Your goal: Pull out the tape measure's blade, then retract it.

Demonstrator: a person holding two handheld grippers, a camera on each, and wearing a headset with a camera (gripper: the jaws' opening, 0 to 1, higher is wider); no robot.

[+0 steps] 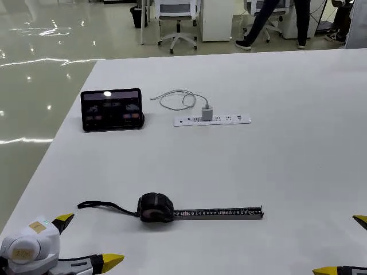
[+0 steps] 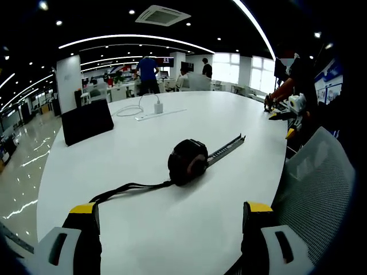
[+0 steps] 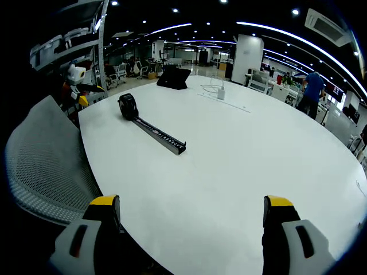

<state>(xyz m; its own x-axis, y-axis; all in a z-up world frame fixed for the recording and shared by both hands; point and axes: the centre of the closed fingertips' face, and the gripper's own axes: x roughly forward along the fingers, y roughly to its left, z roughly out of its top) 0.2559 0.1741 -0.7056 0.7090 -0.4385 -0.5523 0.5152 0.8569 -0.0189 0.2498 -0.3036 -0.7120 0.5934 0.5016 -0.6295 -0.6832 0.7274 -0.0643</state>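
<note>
Head view: one tape measure (image 1: 155,207) lies on the white table (image 1: 287,160), ahead of and between two grippers. Its blade (image 1: 218,213) is drawn out toward the right gripper (image 1: 344,245), and its strap (image 1: 103,205) trails toward the left gripper (image 1: 89,239). Beyond it sit one tablet (image 1: 112,109) and one power strip (image 1: 212,120) with one charger (image 1: 206,112).

Left gripper view: the jaws are spread wide and empty. The case lies straight ahead, with the blade running away rightward.

Right gripper view: the jaws are wide apart and empty. The tape lies ahead-left, blade tip nearest.
</note>
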